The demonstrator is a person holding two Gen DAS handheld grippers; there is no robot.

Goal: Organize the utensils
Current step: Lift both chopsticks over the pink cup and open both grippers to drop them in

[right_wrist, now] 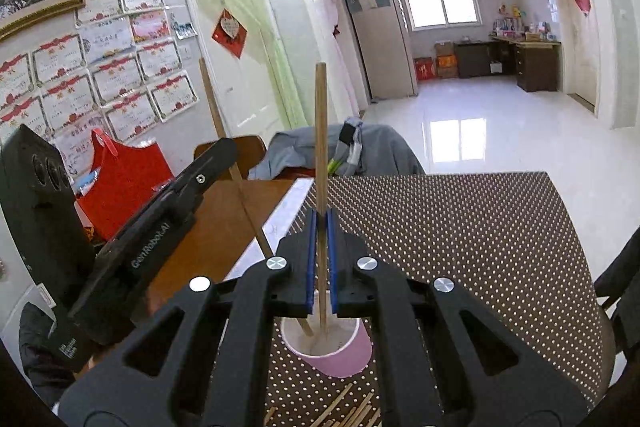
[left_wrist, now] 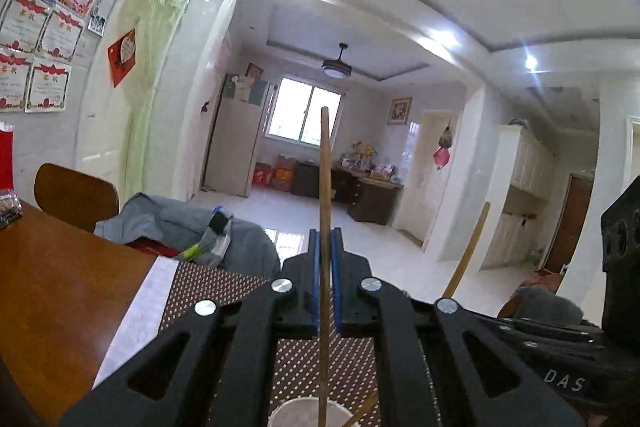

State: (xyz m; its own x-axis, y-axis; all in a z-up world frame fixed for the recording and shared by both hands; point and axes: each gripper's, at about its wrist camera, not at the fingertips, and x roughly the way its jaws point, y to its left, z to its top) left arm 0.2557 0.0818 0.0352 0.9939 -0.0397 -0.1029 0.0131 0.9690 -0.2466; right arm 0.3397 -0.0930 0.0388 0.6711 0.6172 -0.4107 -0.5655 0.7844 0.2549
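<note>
Your right tool [right_wrist: 321, 227] holds a chopstick [right_wrist: 320, 131] upright with its lower end in the paper cup [right_wrist: 340, 359], which stands on the dotted mat [right_wrist: 480, 247] on the bench [right_wrist: 208, 227]. Your left tool [left_wrist: 326, 247], to its left, holds another chopstick [left_wrist: 325, 187]. Loose chopsticks [right_wrist: 340, 407] lie in front of the cup. Behind the bench's far edge stands a chair [left_wrist: 72, 195] with a jacket [right_wrist: 380, 147] beside it.

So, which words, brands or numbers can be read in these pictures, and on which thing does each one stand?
"DAS": on the right gripper, seen by the left camera; the word is cut off.
"GenRobot.AI": on the left gripper, seen by the right camera.
Certificates on the wall: too small to read.
Red diamond sign: too blurred to read.
</note>
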